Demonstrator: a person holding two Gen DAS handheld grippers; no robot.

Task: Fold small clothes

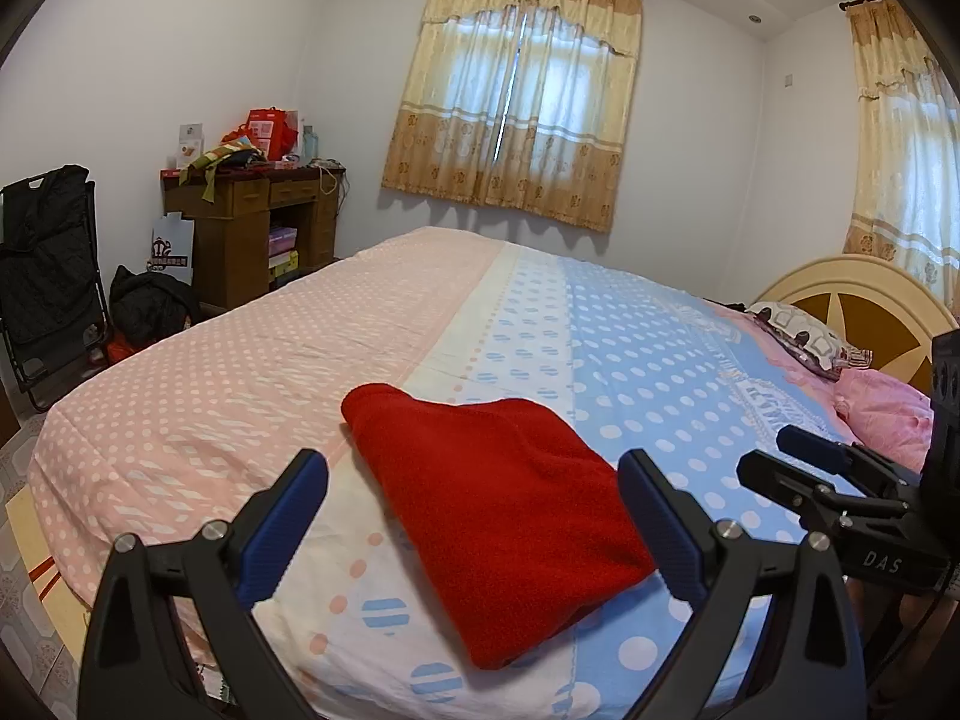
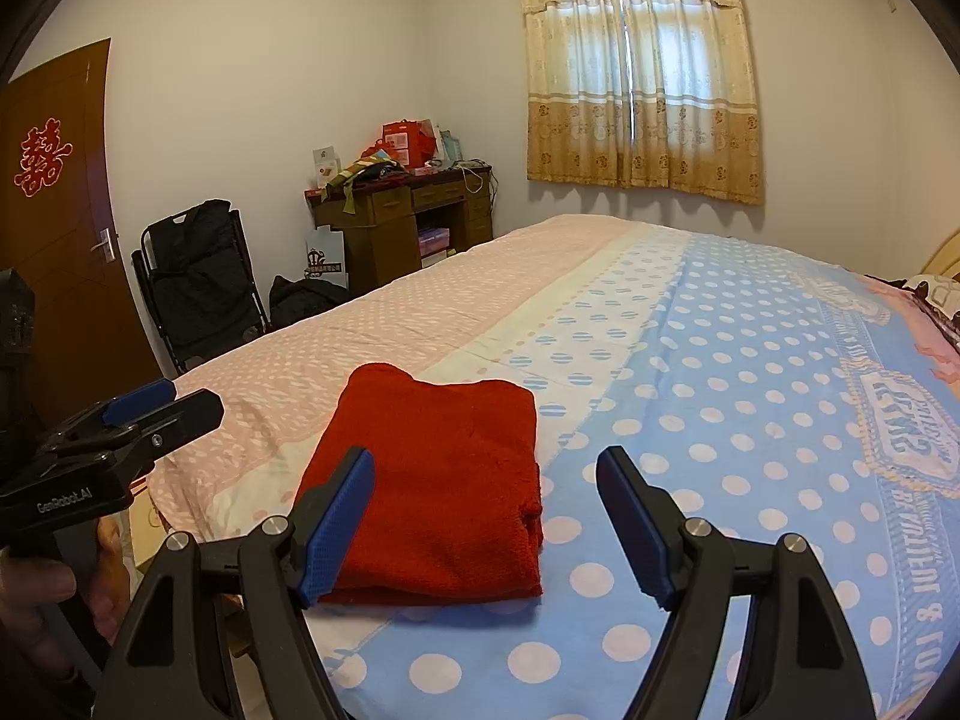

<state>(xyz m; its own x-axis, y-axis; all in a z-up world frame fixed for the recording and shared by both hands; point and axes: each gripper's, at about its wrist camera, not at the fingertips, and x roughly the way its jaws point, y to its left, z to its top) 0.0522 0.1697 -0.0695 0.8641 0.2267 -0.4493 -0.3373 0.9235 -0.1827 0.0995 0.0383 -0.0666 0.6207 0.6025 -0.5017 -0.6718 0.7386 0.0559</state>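
Hovering spread-jawed, the left gripper (image 1: 474, 531) and right gripper (image 2: 486, 525) are gripping nothing; the red garment (image 1: 498, 516) is lying folded, seemingly finished, near the bed's (image 1: 240, 360) edge — setting it aside probably comes next.

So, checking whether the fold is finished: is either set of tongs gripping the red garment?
No, the red garment lies folded on the bed with both tongs open and clear of it.

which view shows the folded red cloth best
The right wrist view: the red cloth lies squarely ahead, its folded right edge and near edge visible, only its left corner hidden by a gripper finger. The left wrist view shows the cloth uncovered but skewed diagonally, its layers less readable.
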